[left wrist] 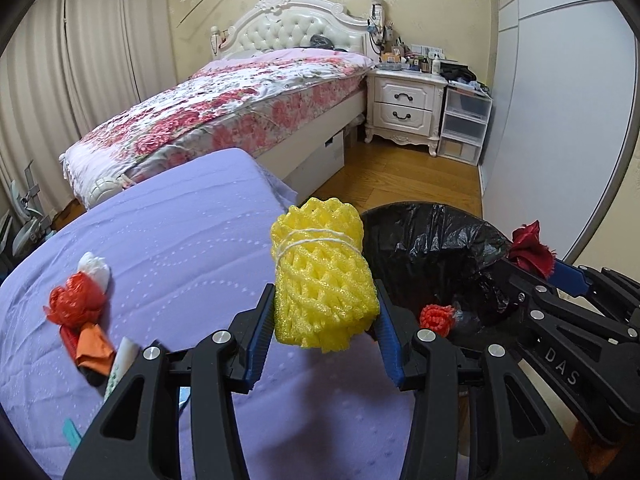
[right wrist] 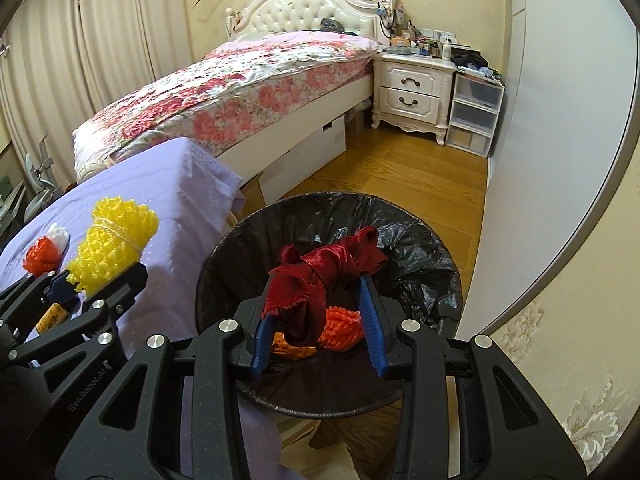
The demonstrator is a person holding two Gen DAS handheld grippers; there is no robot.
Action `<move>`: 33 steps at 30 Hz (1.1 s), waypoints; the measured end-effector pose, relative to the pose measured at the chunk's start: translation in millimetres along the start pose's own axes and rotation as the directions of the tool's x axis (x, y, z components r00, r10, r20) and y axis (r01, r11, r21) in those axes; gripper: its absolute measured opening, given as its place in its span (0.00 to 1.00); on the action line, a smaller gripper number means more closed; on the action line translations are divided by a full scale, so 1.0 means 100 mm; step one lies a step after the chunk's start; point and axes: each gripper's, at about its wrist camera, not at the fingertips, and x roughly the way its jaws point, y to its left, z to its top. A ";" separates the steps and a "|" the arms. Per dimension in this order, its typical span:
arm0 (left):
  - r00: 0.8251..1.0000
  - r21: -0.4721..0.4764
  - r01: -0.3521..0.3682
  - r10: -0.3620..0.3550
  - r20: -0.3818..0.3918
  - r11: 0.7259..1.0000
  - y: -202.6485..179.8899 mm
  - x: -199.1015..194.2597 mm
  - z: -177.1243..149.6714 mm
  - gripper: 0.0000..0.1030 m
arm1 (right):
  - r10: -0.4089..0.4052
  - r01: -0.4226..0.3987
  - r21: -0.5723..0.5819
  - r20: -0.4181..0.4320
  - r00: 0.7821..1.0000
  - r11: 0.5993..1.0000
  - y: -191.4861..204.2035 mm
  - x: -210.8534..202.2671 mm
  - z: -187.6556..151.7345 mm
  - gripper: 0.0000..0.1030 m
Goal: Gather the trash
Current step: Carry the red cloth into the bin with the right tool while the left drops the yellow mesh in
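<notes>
Trash run, both hands loaded, at a bedroom bin.

My left gripper (left wrist: 326, 322) is clamped on a yellow foam net (left wrist: 322, 280) tied with white string, held over the edge of the purple-covered desk (left wrist: 180, 240) just beside the bin (right wrist: 424, 248). My right gripper (right wrist: 316, 320) grips a dark red cloth (right wrist: 328, 268) directly above the open, black-lined bin, where an orange net (right wrist: 344, 326) lies at the bottom. More scraps sit on the desk to my left: a red bag (left wrist: 74, 300) touching a white wad (left wrist: 96, 270), well apart from the bin. A floral bed (left wrist: 224, 100) and a white nightstand (left wrist: 404, 104) stand behind.
</notes>
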 end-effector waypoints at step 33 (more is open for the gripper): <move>0.997 -0.010 -0.069 0.068 -0.030 0.998 0.02 0.20 0.16 0.75 | -0.062 0.060 0.080 0.017 0.998 0.995 -0.25 0.20 0.08 0.56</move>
